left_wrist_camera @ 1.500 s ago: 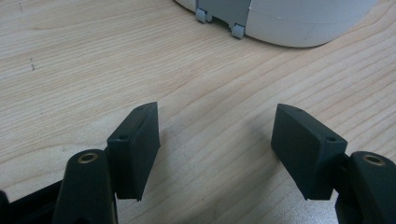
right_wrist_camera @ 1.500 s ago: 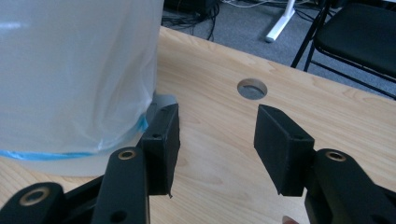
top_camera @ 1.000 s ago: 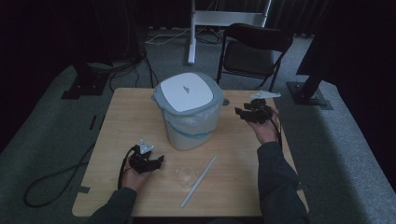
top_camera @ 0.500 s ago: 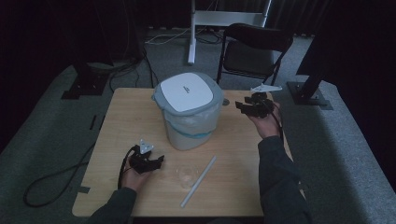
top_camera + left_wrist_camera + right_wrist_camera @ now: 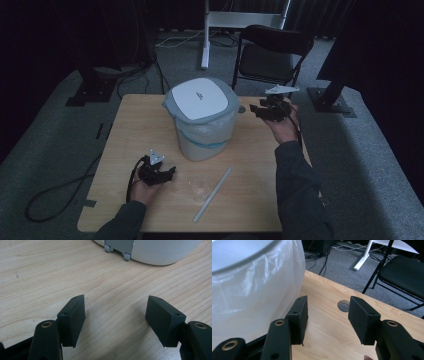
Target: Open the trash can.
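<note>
A white bin with a grey-rimmed lid and a plastic liner stands in the middle of the wooden table. My right gripper hovers to the right of the bin, level with its upper half, jaws open and empty; in the right gripper view the liner-wrapped bin bulges at the left of my right gripper. My left gripper rests on the table in front of the bin to the left, open with nothing between its jaws. In the left gripper view the bin's base lies beyond my left gripper.
A clear cup and a long white stick lie near the table's front edge. A round cable hole sits in the table behind the right gripper. A black folding chair and a white stand are behind the table.
My right gripper has risen a little beside the bin. The left gripper has stayed where it was.
</note>
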A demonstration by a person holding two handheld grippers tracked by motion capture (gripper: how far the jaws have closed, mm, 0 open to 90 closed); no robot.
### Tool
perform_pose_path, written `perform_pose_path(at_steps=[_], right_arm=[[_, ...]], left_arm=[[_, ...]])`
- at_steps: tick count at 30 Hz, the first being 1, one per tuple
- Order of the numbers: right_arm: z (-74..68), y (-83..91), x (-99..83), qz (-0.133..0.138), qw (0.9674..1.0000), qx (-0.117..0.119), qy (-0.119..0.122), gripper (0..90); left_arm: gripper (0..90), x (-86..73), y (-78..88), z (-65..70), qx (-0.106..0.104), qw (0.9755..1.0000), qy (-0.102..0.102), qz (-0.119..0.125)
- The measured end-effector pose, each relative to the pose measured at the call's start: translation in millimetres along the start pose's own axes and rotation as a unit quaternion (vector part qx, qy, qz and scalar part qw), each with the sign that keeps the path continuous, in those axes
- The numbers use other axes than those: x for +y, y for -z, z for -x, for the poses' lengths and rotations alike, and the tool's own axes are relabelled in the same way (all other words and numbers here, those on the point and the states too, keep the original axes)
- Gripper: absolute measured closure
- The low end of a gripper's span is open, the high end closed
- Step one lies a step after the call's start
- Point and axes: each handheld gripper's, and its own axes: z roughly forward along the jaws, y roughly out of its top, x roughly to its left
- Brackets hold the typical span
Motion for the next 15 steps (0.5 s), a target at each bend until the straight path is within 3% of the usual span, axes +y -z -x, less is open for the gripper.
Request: perform_pose_path(at_steps=[15], right_arm=[[-0.3, 0.6, 14.0, 0.005, 1.0000, 0.005, -0.001, 49.1]], left_arm=[[32.8, 0.0, 0.0, 0.0, 0.001, 1.0000, 0.000, 0.000]])
